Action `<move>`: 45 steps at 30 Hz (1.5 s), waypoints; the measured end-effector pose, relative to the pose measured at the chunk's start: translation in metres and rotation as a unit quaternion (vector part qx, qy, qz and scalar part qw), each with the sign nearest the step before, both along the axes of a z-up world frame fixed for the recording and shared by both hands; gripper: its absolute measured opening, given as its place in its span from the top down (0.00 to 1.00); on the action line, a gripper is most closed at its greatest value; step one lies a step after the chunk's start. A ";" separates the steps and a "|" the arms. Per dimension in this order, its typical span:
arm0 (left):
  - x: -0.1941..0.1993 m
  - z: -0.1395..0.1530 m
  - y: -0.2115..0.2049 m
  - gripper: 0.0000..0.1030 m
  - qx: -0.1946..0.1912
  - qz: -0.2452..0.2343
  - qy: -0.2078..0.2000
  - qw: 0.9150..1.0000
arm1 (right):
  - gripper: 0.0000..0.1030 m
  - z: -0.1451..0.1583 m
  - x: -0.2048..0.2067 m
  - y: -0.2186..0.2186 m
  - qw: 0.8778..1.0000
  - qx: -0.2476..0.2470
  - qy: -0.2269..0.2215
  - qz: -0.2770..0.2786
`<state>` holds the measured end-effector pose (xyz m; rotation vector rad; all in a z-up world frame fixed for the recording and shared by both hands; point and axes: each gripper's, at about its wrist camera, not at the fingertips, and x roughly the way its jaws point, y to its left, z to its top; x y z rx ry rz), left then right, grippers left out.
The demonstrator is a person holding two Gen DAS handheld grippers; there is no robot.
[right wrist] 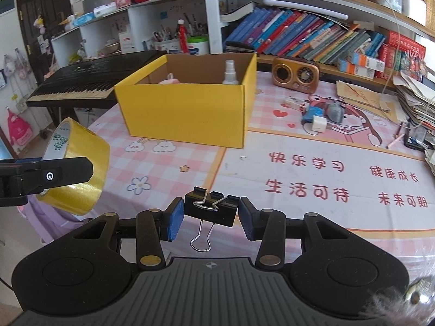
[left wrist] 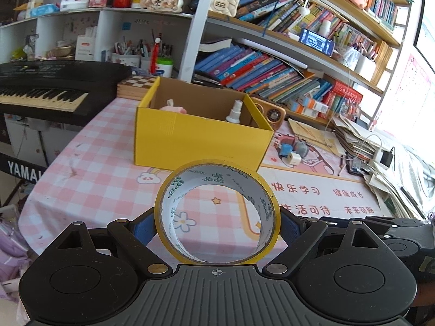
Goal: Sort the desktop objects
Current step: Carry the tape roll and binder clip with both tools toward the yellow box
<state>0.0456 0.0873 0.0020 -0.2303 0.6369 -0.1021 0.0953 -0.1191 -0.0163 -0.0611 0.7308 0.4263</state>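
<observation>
My left gripper (left wrist: 217, 226) is shut on a roll of yellow tape (left wrist: 267, 190) and holds it above the pink checked tablecloth (left wrist: 103, 179), in front of the yellow cardboard box (left wrist: 201, 141). The tape roll also shows at the left of the right wrist view (right wrist: 81, 163). My right gripper (right wrist: 210, 214) is shut on a black binder clip (right wrist: 210, 210), its blue pads (right wrist: 174, 218) against the clip's ends. The yellow box (right wrist: 187, 114) holds a white spray bottle (right wrist: 230, 74) and a pink soft item (right wrist: 170, 81).
A black keyboard (left wrist: 40, 92) lies at the left. A brown radio (right wrist: 296, 74) stands right of the box. Chargers and small items (right wrist: 318, 116) lie on the mat. Stacked papers (left wrist: 386, 163) fill the right edge. Bookshelves (left wrist: 272, 70) stand behind.
</observation>
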 end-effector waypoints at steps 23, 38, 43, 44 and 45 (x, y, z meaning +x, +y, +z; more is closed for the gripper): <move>0.009 -0.002 -0.001 0.12 -0.003 0.009 0.009 1.000 | 0.60 0.000 0.011 0.004 1.000 -0.004 0.003 0.023; 0.050 0.007 -0.004 0.12 0.016 0.033 0.005 0.999 | 0.60 0.009 0.061 0.004 0.998 0.008 -0.010 0.057; 0.076 0.024 -0.004 0.12 0.029 0.038 -0.016 0.999 | 0.60 0.027 0.090 0.003 0.997 0.025 -0.036 0.065; 0.081 0.027 -0.004 0.12 0.031 0.040 -0.022 0.998 | 0.60 0.031 0.096 0.003 0.996 0.029 -0.042 0.067; 0.088 0.031 -0.003 0.12 0.034 0.042 -0.028 0.998 | 0.60 0.036 0.103 0.003 0.996 0.033 -0.049 0.071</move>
